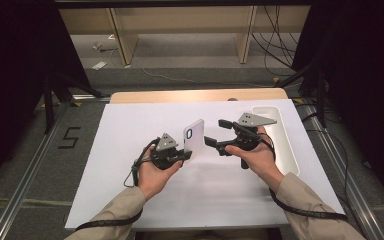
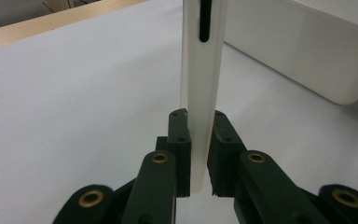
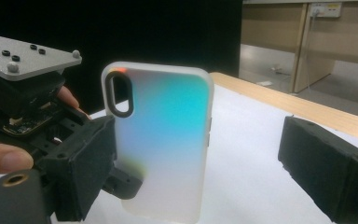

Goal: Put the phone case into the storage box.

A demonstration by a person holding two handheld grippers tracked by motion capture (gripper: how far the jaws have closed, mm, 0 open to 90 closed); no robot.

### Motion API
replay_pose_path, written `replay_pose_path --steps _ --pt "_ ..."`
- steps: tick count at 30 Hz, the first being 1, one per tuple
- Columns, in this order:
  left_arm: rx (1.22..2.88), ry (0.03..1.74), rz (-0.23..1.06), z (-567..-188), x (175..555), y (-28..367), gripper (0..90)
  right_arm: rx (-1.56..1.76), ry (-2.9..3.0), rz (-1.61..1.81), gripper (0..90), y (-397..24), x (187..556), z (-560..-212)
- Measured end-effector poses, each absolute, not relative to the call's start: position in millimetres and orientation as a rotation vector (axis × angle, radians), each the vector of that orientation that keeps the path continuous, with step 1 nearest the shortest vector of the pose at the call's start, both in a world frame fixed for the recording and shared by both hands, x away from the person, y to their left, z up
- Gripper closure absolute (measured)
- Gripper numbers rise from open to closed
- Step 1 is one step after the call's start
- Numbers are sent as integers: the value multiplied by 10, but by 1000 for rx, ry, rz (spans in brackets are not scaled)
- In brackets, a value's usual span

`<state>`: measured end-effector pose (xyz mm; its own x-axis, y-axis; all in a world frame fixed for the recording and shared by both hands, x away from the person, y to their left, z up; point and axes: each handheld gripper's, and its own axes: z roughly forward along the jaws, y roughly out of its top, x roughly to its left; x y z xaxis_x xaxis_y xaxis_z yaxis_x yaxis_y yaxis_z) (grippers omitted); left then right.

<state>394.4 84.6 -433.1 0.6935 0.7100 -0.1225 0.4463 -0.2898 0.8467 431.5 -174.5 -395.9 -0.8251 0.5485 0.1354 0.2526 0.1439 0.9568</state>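
A translucent white phone case [image 1: 193, 136] with a dark-rimmed camera cutout stands upright above the white sheet. My left gripper [image 1: 186, 154] is shut on its lower end. In the left gripper view the case [image 2: 203, 70] rises edge-on, with the left gripper [image 2: 199, 140] pressing its two black pads on both faces. My right gripper [image 1: 214, 132] is open just to the right of the case, not touching it. The right gripper view faces the back of the case [image 3: 168, 140], which sits between the widely spread jaws of the right gripper [image 3: 209, 172].
A white board [image 1: 130, 175] covers the wooden table [image 1: 180, 95]. A long white tray [image 1: 285, 145] lies at the right side, also seen as a white box [image 2: 307, 56] beyond the case. Cables trail from both grippers.
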Motion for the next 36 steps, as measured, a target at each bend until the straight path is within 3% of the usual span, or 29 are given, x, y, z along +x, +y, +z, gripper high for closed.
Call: replay_pose_path --steps 36 --pt "1949 882 319 -4307 3964 546 810 849 2093 1680 54 -1642 4281 -3985"
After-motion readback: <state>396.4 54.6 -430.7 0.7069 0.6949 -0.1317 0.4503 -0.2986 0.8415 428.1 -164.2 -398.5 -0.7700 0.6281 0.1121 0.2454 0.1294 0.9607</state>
